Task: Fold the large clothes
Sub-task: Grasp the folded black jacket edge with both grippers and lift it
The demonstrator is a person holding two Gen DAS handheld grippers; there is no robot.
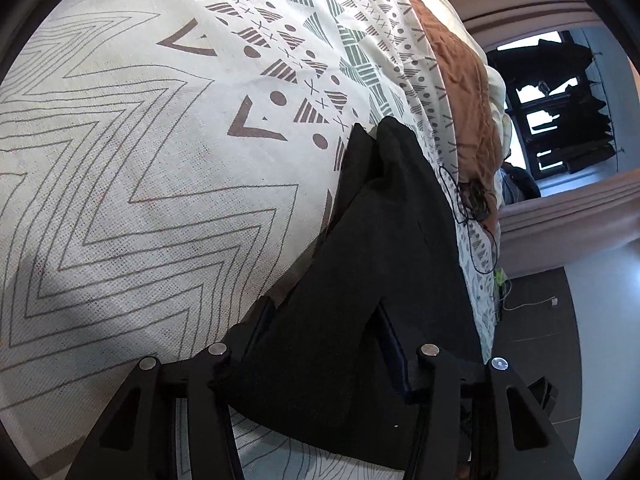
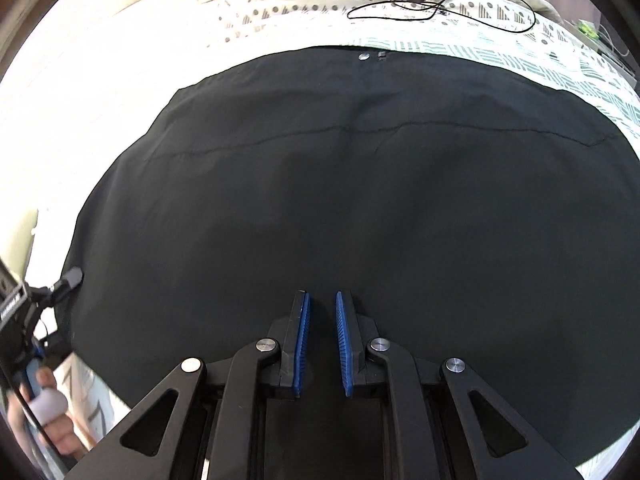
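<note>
A large black garment (image 2: 340,168) lies spread flat on a patterned bedspread (image 2: 280,12), with a metal snap (image 2: 364,56) at its far edge. My right gripper (image 2: 322,300) hovers over its near part, jaws a little apart, holding nothing. In the left wrist view the same black garment (image 1: 384,248) is bunched and lifted between the fingers of my left gripper (image 1: 324,312), which is shut on it; the cloth hides the fingertips. The left gripper also shows at the left edge of the right wrist view (image 2: 68,278), at the garment's left edge.
The white bedspread (image 1: 140,140) with zigzag and triangle print spreads to the left. A brown quilt (image 1: 464,92) and a black cable (image 2: 440,8) lie at the far side of the bed. A dark floor (image 1: 540,320) and window (image 1: 560,100) lie beyond the bed's edge.
</note>
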